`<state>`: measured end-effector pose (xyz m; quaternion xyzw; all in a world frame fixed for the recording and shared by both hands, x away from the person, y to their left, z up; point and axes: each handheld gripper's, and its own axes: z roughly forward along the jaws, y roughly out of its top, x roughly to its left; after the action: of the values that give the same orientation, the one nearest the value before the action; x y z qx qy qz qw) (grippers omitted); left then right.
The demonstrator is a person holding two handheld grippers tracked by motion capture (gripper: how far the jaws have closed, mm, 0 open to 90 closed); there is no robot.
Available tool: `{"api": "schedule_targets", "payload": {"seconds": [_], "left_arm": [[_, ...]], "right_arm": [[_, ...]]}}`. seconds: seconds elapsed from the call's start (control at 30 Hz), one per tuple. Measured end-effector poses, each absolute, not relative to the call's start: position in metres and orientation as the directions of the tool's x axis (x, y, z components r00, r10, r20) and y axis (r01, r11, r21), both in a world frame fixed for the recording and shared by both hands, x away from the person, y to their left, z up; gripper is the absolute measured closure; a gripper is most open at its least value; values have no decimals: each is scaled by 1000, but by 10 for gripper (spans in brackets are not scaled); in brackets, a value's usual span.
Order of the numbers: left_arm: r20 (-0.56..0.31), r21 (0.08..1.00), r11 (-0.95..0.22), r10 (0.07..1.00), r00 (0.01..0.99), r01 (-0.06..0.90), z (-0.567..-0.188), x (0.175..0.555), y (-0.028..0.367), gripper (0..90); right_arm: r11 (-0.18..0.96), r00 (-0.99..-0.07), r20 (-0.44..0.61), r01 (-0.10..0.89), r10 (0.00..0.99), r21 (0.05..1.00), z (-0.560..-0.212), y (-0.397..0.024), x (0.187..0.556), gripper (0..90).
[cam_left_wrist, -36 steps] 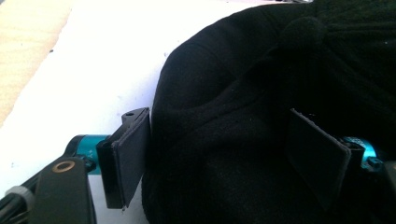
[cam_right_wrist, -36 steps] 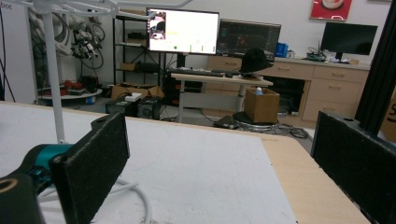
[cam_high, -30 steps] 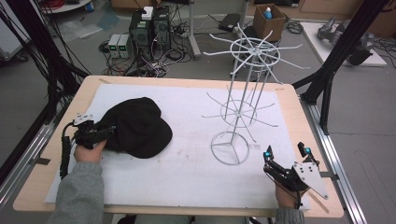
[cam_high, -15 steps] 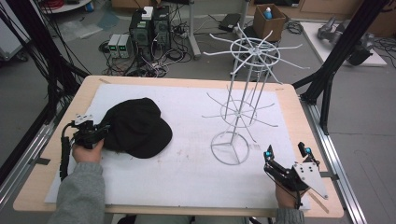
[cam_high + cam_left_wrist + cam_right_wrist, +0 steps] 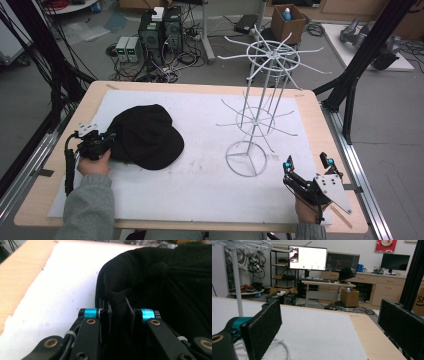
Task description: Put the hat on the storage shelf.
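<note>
While the person's left hand (image 5: 94, 162) rests on the white-covered wooden tabletop (image 5: 200, 180), the left tongs (image 5: 106, 141) are clenched on the near edge of the black fabric cap (image 5: 147, 135). Compared with the frame one second earlier, the jaws of these tongs have just been closing, and a fold of the cap's fabric now sits pinched between the two black pads (image 5: 106, 312), as the left gripper view shows. The cap (image 5: 160, 287) extends ahead of and to the right of the left tongs (image 5: 117, 315) and lies flat on the white sheet; its outline and position match the earlier frames. Bare white sheet lies to the left of the left tongs in that view.

Well apart from the cap, the right tongs (image 5: 307, 162) are released, jaws spread wide with nothing between them, and they sit where they sat in the earlier frames. The white wire display stand with radiating hooks (image 5: 260, 100) stands just ahead of and to the left of the right tongs, between them and the cap, and has not shifted. The right gripper view shows the stand's post (image 5: 237, 280) beyond the left pad (image 5: 263, 327) of the right tongs (image 5: 329, 330).
</note>
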<state>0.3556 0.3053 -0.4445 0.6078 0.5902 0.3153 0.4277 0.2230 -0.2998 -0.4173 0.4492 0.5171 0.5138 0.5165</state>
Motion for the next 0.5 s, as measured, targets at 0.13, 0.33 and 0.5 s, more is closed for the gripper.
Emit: {"api": "schedule_targets", "payload": {"seconds": [0.13, 0.33, 0.5], "left_arm": [[-132, 916, 78, 985, 111, 394, -437, 350, 306, 774], [-132, 959, 97, 984, 117, 266, -422, 339, 303, 775], [-130, 971, 102, 984, 120, 218, -412, 333, 303, 774]], "right_arm": [[65, -63, -69, -63, 996, 996, -417, -300, 223, 44], [71, -62, -75, -67, 995, 995, -417, -300, 223, 46], [71, -61, -75, -67, 995, 995, -417, -300, 223, 47]]}}
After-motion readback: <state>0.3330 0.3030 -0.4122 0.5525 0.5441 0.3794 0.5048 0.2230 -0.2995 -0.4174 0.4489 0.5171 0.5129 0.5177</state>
